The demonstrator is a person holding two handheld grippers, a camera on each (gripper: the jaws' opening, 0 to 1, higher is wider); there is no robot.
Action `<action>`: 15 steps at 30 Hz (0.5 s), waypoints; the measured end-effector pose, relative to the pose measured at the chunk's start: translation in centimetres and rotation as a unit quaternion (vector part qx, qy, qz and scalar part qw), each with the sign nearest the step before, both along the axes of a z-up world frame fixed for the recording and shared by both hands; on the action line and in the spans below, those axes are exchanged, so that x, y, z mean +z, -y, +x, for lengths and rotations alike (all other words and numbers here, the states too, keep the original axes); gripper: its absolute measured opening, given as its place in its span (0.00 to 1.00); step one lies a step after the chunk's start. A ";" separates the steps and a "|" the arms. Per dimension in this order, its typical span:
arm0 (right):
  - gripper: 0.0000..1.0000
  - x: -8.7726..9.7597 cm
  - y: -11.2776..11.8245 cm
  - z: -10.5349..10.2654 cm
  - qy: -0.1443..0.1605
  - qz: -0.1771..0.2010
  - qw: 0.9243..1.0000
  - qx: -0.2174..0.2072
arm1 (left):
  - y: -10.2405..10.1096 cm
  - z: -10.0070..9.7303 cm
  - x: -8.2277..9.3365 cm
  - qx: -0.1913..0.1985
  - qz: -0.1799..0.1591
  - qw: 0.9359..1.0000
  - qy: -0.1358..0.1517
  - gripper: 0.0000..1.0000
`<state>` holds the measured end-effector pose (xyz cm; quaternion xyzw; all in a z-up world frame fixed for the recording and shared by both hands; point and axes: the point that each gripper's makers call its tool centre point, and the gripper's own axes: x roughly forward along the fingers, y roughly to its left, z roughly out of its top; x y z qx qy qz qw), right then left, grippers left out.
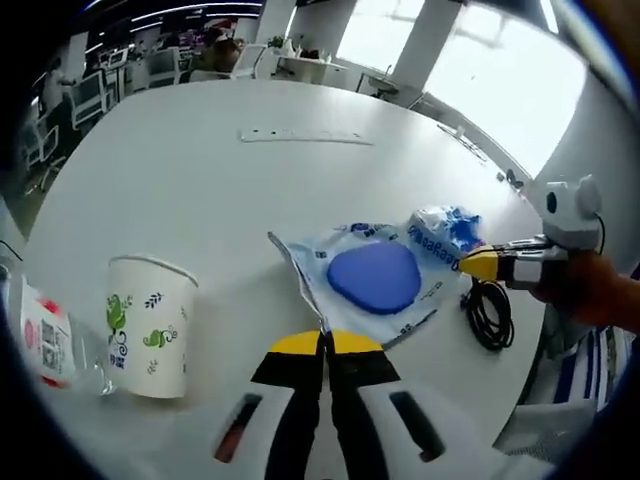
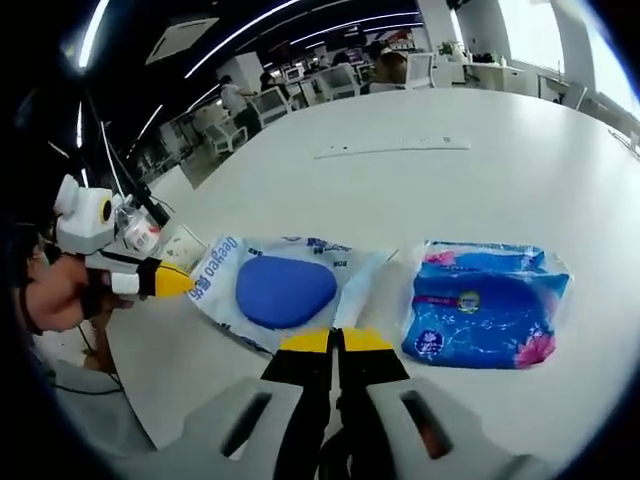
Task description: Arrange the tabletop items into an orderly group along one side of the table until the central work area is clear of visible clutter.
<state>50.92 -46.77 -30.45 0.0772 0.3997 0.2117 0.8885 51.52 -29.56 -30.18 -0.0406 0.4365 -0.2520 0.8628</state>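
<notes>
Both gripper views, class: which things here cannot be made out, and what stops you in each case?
- Left gripper view: the label on the small bottle is cut off by the picture's edge.
- Left gripper view: the blue tissue pack is partly behind the right gripper.
- Right gripper view: the print on the clear bag is too small to read.
- Both views: the far chairs are blurred.

**Glossy wrappers on a matt white table**

Light is glinting off the clear plastic bag point(image 1: 375, 275) wrapping a blue pad, beside it a shiny tissue pack point(image 2: 485, 305); a printed paper cup point(image 1: 150, 325) is standing matt nearby on the smooth tabletop point(image 1: 200, 190).
</notes>
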 end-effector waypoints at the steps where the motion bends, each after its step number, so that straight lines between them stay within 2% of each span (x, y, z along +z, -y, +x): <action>1: 0.00 -0.3 0.1 0.0 -0.003 0.000 1.000 -0.003 | 0.0 0.1 -0.1 0.001 0.000 1.000 -0.001 0.00; 8: 0.00 -1.1 0.8 0.0 -0.012 -0.003 1.000 -0.021 | 0.0 -0.2 -1.4 0.012 0.001 1.000 -0.020 0.00; 15: 0.00 -1.6 1.2 -0.1 -0.021 -0.002 0.999 -0.032 | 0.1 0.3 -1.6 0.023 0.005 1.000 -0.018 0.00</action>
